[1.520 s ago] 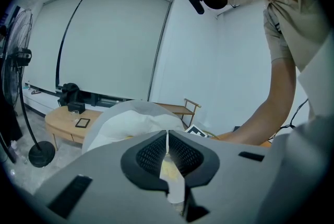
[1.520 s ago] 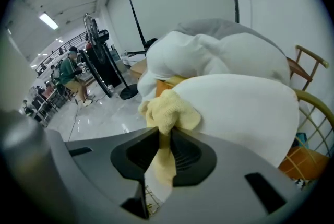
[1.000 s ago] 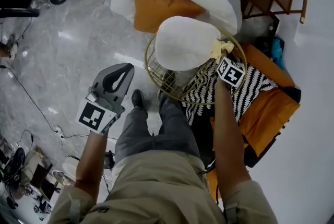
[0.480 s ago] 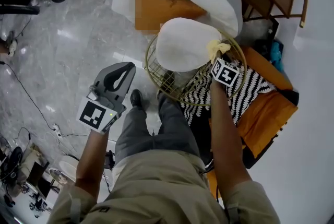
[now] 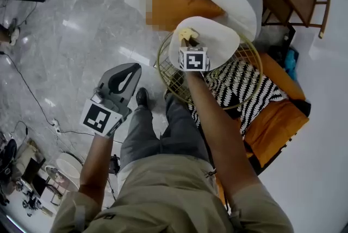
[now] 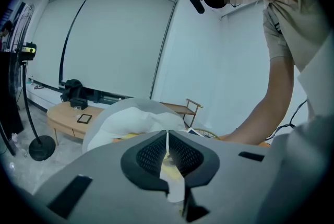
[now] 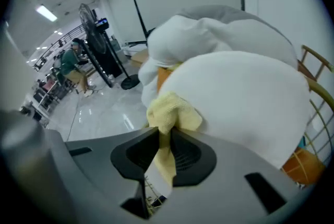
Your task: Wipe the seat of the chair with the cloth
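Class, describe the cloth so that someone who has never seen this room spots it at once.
Find the round gold wire chair, then the white cushion on it. Near the cushion's left edge, pinched by the right gripper, is the cloth: small, crumpled and pale yellow, unlike the smooth white cushion.

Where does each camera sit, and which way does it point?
Head view: on the person's head, looking steeply down at the white round seat cushion; both arms and legs show.
Left gripper view: on the left tongs, shut and empty, facing across the room; the person's reaching arm shows.
Right gripper view: on the right tongs, facing the cushion; no body shows.
Shared: head and right gripper views both show the yellow cloth in the right tongs.
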